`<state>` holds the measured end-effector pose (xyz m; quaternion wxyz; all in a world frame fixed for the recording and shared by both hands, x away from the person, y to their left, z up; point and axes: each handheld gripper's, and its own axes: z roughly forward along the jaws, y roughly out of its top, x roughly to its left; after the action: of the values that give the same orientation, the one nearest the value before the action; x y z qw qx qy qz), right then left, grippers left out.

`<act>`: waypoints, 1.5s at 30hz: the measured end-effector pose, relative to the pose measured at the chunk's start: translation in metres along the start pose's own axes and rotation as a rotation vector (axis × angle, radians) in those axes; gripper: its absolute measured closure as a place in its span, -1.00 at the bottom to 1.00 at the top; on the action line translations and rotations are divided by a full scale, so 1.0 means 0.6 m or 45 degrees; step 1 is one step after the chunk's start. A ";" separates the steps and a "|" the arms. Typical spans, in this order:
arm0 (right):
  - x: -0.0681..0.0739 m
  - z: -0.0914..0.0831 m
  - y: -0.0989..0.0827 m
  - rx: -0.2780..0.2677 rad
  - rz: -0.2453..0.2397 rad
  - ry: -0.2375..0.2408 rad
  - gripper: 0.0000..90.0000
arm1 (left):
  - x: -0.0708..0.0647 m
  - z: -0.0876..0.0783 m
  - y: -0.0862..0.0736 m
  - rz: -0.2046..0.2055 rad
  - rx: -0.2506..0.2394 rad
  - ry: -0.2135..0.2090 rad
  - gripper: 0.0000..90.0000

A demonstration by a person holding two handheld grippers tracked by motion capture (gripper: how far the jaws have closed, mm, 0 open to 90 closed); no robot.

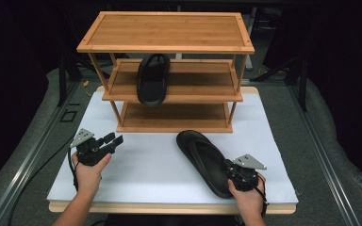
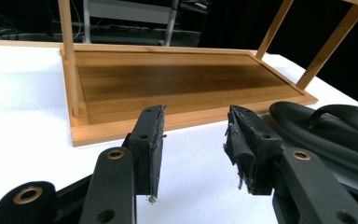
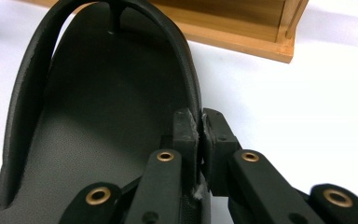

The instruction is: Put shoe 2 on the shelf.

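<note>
A black flip-flop (image 1: 202,157) lies flat on the white board (image 1: 146,169), toe toward the wooden shoe rack (image 1: 165,30). My right gripper (image 1: 228,165) is at its heel end. In the right gripper view the jaws (image 3: 200,126) are shut on the flip-flop's (image 3: 98,102) raised side rim. A second black flip-flop (image 1: 153,77) rests on the rack's middle shelf. My left gripper (image 1: 115,140) is held near the rack's front left corner. Its jaws (image 2: 193,140) are open with nothing between them, facing the bottom shelf (image 2: 177,81), and the flip-flop (image 2: 326,130) on the board shows at the right.
The rack has three tiers and stands at the back of the board; its top shelf and bottom shelf (image 1: 174,117) are bare. The rack's corner (image 3: 284,46) sits just beyond the held flip-flop. Grey flooring and metal rails (image 1: 33,150) flank the table.
</note>
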<state>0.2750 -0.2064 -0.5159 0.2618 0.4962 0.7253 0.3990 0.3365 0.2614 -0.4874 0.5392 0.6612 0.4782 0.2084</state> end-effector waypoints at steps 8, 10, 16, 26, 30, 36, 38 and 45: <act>-0.003 -0.019 0.007 -0.083 0.035 0.005 0.89 | 0.001 0.000 -0.001 -0.004 -0.007 0.019 0.18; -0.003 -0.020 0.008 -0.084 0.032 0.007 0.89 | 0.002 -0.001 -0.001 -0.005 -0.007 0.022 0.17; 0.002 -0.031 0.015 -0.114 0.028 0.020 0.89 | 0.003 0.000 0.000 0.000 -0.004 0.040 0.12; 0.009 -0.050 0.032 -0.165 0.007 0.037 0.89 | 0.003 -0.002 0.001 0.008 -0.008 0.050 0.04; 0.009 -0.055 0.037 -0.172 -0.006 0.038 0.89 | 0.002 -0.002 0.001 0.004 -0.013 0.045 0.02; 0.000 -0.071 0.053 -0.201 0.011 0.027 0.89 | 0.001 -0.002 0.001 -0.002 -0.018 0.029 0.03; -0.003 -0.077 0.058 -0.212 0.024 0.026 0.89 | 0.002 -0.001 0.000 -0.006 -0.017 0.027 0.03; -0.009 -0.096 0.074 -0.265 0.035 0.047 0.89 | 0.004 -0.002 0.000 -0.019 -0.013 0.036 0.03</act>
<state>0.2553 -0.2215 -0.4474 0.2930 0.4686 0.6779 0.4849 0.3366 0.2642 -0.4878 0.5371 0.6519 0.4896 0.2163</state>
